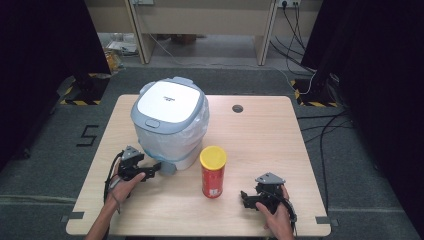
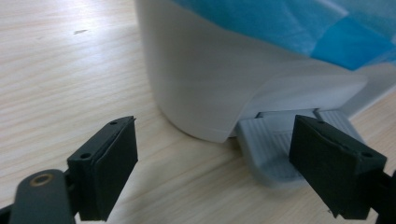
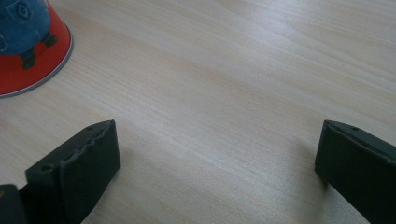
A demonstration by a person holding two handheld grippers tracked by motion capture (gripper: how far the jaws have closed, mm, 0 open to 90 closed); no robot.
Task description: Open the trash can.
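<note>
The left gripper [image 1: 155, 170] sits low over the table [image 1: 260, 145] with its jaws wide apart and nothing between them but bare wood; just ahead of the jaws stands the bin [image 1: 167, 125], a white pedal bin with a shut grey-rimmed lid and a blue liner [image 2: 299, 23] hanging over its rim; in the left gripper view the bin's wall [image 2: 201, 79] rises straight ahead of the gap, and the grey pedal [image 2: 275, 149] juts out at its foot, just ahead of one jaw and partly covered by it, whether touching I cannot tell; the other jaw stands clear of the bin over the table; the right gripper [image 1: 243, 197] lies well apart from the left one, its jaws likewise wide and holding nothing, with plain table between and ahead of them; the can [image 1: 213, 171], red with a yellow lid, stands upright beside the bin, off to one side of the right jaws and beyond their tips; in the right gripper view its red base [image 3: 32, 60] shows near the upper corner, apart from the nearer jaw; a person's hand [image 1: 277, 220] grips the right gripper from behind.
</note>
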